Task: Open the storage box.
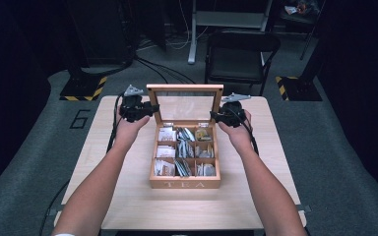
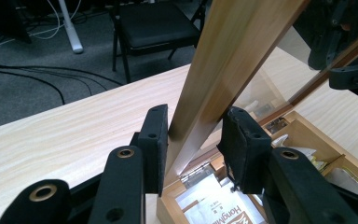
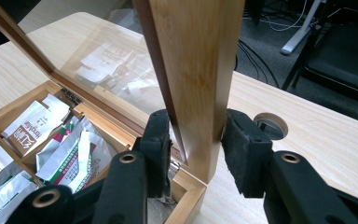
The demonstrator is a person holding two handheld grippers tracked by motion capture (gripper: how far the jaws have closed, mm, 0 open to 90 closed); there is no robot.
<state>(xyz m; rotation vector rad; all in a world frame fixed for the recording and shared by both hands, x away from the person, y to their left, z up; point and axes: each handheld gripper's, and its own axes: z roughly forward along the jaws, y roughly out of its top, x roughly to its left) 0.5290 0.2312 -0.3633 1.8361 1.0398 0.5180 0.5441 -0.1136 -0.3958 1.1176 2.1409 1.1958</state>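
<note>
there, lid (image 1: 185, 88) between both tools

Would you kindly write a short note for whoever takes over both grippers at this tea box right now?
Left gripper: shut on the lid's left side rail.
Right gripper: shut on the lid's right side rail.
Tea box: mid-table, its glass lid standing upright, tea bags in the compartments.
Done: both rails gripped.
Left: probably swing the lid down evenly, then release.

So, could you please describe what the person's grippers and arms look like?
Both the left gripper and the right gripper are black, each topped by a grey three-cornered plate, with black cables trailing off. Their jaws carry black pads and brass-ringed holes. The forearms are bare.
</note>
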